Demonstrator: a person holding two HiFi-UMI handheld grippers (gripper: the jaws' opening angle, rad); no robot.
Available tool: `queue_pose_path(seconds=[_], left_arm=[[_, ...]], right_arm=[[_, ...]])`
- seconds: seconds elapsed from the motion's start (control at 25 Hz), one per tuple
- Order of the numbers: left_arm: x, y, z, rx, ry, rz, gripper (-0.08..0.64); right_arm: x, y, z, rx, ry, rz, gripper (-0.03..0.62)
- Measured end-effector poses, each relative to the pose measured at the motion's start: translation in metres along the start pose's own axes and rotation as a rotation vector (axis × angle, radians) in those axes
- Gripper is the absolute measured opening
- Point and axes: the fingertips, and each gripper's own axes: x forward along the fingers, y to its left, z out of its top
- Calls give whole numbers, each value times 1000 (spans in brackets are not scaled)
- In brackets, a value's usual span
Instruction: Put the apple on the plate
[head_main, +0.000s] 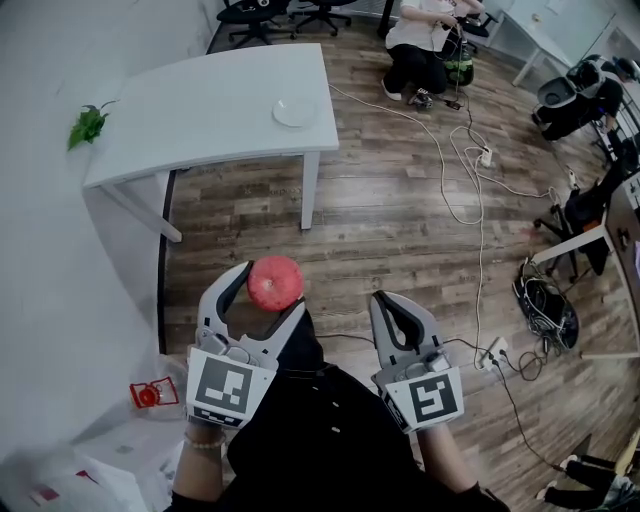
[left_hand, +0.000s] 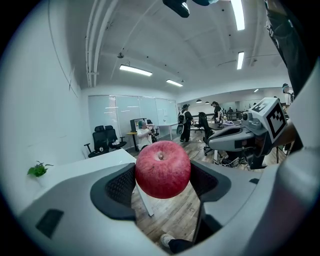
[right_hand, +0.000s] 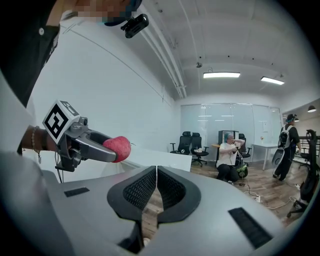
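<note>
A red apple (head_main: 274, 283) sits clamped between the jaws of my left gripper (head_main: 268, 290), held above the wooden floor in front of my body. In the left gripper view the apple (left_hand: 163, 169) fills the gap between both dark pads, stem up. From the right gripper view the apple (right_hand: 117, 148) shows at the left in the other gripper's tip. My right gripper (head_main: 392, 305) is beside it at the right, shut with nothing in it; its pads meet (right_hand: 156, 189). A small white plate (head_main: 295, 111) lies near the right end of the white table (head_main: 200, 110), well ahead.
A green sprig (head_main: 88, 124) lies at the table's left edge. White cables (head_main: 470, 170) and a power strip (head_main: 492, 352) run over the floor at the right. A person (head_main: 420, 50) crouches beyond the table. Office chairs (head_main: 290, 12) stand at the back. A red item (head_main: 153, 394) lies at lower left.
</note>
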Motion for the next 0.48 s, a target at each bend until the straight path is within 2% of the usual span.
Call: queue_pose_path(seconds=[0.48], left_arm=[[64, 35, 16, 0, -7, -29, 350]], right_arm=[[45, -50, 11, 15, 5, -48, 44]])
